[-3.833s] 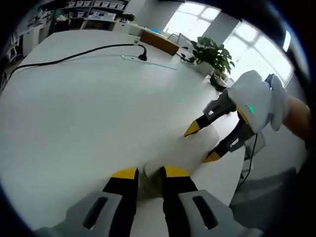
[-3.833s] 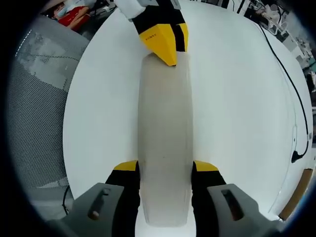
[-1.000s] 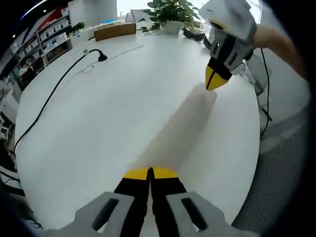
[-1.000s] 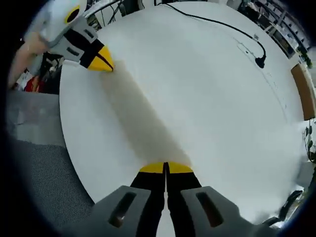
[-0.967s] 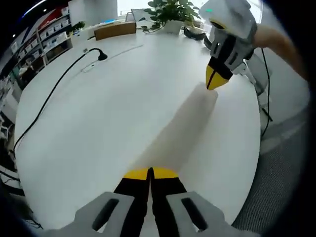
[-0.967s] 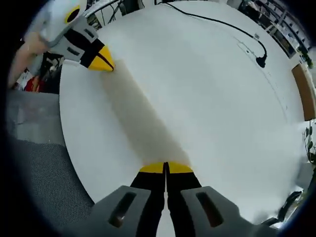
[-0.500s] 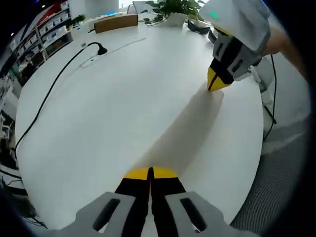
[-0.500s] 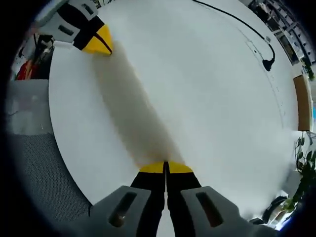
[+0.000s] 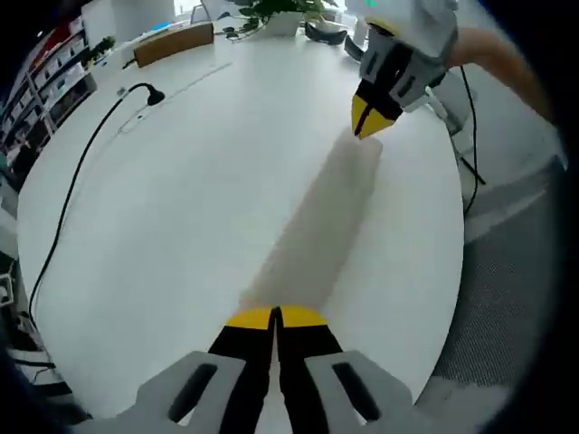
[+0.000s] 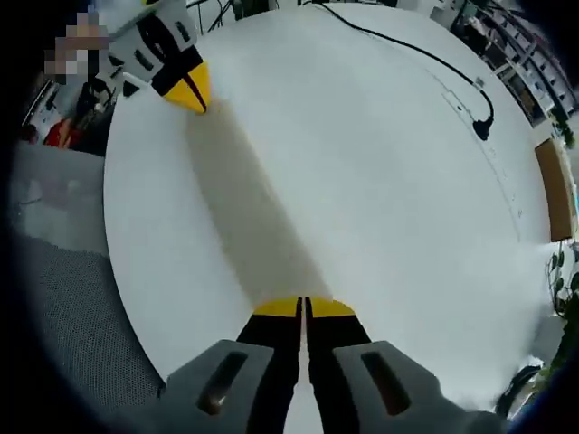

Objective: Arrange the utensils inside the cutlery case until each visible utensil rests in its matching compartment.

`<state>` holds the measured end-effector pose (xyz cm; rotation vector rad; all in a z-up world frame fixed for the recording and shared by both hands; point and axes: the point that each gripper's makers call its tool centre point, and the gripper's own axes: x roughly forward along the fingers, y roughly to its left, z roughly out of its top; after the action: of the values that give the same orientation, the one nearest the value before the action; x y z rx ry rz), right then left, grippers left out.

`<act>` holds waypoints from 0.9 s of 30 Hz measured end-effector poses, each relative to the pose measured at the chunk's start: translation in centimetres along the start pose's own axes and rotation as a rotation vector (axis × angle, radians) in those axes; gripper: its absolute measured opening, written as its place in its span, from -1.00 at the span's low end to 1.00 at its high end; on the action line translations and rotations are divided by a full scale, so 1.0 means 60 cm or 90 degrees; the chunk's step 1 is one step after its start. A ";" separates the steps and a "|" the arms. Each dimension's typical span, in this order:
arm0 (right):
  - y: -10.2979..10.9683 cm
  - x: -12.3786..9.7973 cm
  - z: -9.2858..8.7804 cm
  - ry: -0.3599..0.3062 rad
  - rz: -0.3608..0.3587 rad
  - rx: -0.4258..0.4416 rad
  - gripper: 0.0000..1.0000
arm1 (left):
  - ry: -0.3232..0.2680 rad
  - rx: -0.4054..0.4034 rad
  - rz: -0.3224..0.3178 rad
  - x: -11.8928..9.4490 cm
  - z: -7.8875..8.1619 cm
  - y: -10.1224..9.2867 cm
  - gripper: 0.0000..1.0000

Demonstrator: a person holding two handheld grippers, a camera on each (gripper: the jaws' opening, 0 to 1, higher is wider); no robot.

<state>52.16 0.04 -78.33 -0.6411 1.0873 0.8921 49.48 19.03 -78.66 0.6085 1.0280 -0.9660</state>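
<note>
Since a few seconds back, my right hand-held gripper (image 10: pixel 303 307) went from wide open astride the case (image 9: pixel 318 221) to pinched shut on one end, left hand-held gripper (image 9: pixel 274 316) shut on the other, case stretched across the table (image 9: pixel 172 172), so I judged sorting not yet begun.

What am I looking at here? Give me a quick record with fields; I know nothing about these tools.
Surface: round white table
Held object: long pale grey flat case, stretched between the two grippers
Left gripper: yellow-tipped fingers shut on one end
Right gripper: fingers shut on the other end
Also on table: black cable
</note>
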 end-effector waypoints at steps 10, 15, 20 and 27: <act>0.039 0.020 -0.029 0.009 0.075 -0.194 0.02 | -0.005 0.177 0.013 0.018 0.002 0.007 -0.35; 0.044 0.044 -0.051 0.057 0.069 -0.256 0.03 | -0.035 0.141 -0.028 0.032 0.023 -0.019 0.33; 0.041 0.056 -0.053 0.069 0.064 -0.271 -0.02 | -0.005 0.184 -0.036 0.054 0.011 -0.031 0.27; 0.052 0.060 -0.058 0.087 0.055 -0.319 -0.22 | -0.005 0.221 -0.021 0.073 0.013 -0.035 0.19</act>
<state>48.52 -0.14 -83.00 -1.0885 1.0217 1.2247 48.78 15.82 -82.31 0.8752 0.8699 -1.1868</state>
